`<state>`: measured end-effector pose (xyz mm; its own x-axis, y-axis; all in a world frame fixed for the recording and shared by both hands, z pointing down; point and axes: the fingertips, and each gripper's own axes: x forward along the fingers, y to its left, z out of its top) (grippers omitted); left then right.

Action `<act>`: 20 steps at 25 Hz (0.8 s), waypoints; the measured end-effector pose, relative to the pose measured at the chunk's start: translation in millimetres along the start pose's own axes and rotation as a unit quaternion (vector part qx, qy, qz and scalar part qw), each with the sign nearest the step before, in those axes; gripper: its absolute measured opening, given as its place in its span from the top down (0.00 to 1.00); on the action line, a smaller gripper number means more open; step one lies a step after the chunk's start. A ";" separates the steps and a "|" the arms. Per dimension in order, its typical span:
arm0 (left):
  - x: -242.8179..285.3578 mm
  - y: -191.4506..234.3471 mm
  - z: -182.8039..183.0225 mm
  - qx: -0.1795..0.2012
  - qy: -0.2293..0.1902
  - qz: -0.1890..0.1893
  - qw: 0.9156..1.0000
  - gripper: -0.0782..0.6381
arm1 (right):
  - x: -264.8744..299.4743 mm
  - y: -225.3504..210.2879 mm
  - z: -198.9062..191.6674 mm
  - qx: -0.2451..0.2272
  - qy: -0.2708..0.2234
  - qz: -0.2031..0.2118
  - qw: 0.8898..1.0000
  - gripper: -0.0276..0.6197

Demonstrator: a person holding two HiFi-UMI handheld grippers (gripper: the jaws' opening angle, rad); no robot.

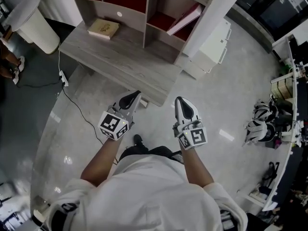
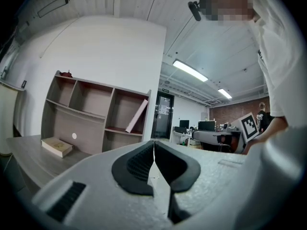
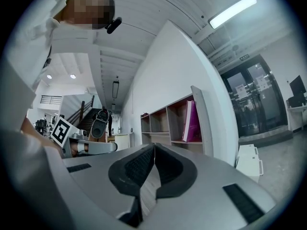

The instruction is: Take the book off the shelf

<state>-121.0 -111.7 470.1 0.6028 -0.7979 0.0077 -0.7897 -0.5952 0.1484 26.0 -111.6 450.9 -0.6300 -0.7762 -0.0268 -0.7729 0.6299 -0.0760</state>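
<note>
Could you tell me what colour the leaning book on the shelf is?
The book is pink, clearest in right gripper view.

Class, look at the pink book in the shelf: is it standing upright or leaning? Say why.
Leaning: the pink book slants diagonally across its compartment.

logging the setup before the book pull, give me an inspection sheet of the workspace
surface: grey desk, mostly bare, with the shelf standing on its far side
job's things: pink book leaning tilted in a right-hand shelf compartment, untouched
clutter: tan book lying flat on the desk
grippers: left gripper and right gripper both shut, empty, held short of the desk
cables: cable trailing over the floor from a power strip by the desk's left end
surroundings: white bin left of the desk, white cabinet right of the shelf, gear at far right
</note>
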 end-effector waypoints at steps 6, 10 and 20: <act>33.6 16.6 5.2 -0.002 0.000 -0.018 1.000 0.86 | 14.4 -20.5 -0.4 -0.002 0.003 -0.022 1.000 0.93; 58.7 19.0 14.2 0.009 -0.003 -0.026 1.000 0.86 | 18.9 -36.5 -0.6 0.002 0.001 -0.028 1.000 0.93; 130.1 47.4 51.2 0.023 -0.028 -0.022 0.999 0.86 | 63.7 -98.6 12.1 0.003 -0.019 -0.014 1.000 0.93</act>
<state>-85.9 -248.6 427.4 0.6310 -0.7740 -0.0526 -0.7676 -0.6328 0.1019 63.0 -223.6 444.7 -0.6049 -0.7939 -0.0627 -0.7895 0.6081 -0.0829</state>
